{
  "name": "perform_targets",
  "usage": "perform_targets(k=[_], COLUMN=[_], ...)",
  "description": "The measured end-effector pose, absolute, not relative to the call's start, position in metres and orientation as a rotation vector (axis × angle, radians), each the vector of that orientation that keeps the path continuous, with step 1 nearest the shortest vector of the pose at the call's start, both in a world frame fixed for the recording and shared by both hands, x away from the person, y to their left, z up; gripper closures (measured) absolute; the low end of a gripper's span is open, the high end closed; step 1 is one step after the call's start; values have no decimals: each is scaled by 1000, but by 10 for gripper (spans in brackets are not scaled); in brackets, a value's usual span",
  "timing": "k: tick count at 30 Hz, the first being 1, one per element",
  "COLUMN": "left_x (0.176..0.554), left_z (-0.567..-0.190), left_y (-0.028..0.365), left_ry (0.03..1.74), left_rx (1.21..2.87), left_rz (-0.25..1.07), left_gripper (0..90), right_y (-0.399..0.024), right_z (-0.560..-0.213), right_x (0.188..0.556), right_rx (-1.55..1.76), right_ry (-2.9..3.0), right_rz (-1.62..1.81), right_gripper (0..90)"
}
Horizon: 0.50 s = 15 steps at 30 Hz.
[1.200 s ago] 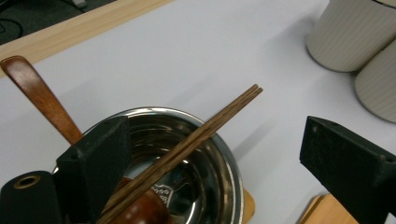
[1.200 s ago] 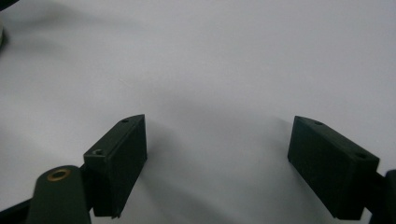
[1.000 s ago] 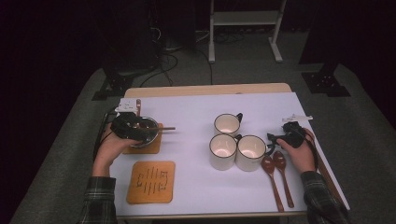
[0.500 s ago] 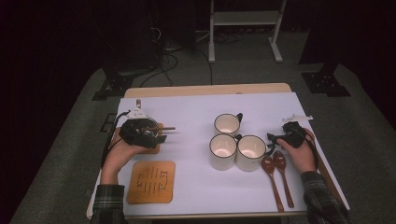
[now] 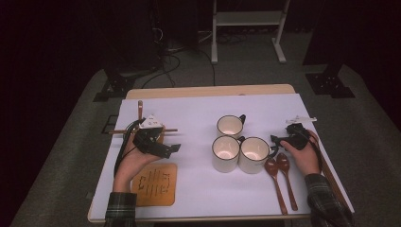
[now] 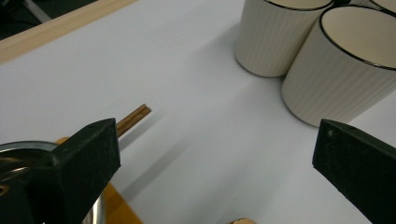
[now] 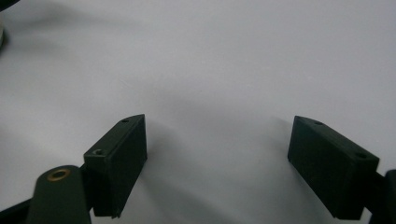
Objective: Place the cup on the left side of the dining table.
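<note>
My left gripper hovers over the left part of the white table, open, its jaws turned toward three cream cups. In the left gripper view the left gripper has wide-apart jaws framing bare table, with two cups ahead at the upper right. A chopstick tip, a shiny metal rim and an orange coaster lie by the left jaw. My right gripper rests open just right of the cups, above two wooden spoons. The right gripper holds nothing over white surface.
A slotted wooden coaster lies near the front left edge. Crossed chopsticks lie behind the left hand. Long wooden sticks run along the right edge. Dark floor and stands surround the table.
My left gripper has moved right and toward the person, off the coaster at the left, and now points at the cups. The right gripper has stayed put.
</note>
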<state>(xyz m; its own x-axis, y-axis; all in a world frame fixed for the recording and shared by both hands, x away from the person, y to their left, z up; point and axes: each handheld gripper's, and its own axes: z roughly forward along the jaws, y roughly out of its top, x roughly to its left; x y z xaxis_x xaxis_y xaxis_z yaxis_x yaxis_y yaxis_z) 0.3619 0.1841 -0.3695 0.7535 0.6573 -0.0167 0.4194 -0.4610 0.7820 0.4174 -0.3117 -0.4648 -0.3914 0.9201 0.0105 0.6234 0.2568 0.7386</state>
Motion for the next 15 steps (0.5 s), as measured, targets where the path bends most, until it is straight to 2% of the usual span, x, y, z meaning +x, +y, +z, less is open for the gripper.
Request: perform_targets(k=[15], left_x=[351], left_z=[-374], left_y=[153], left_ry=[732], left_rx=[2124], left_rz=[347], left_gripper=[1], right_y=[-312], right_z=[-465], right_x=[417], right_rx=[1402], right_ry=[2108], right_rz=[939], right_gripper=[182])
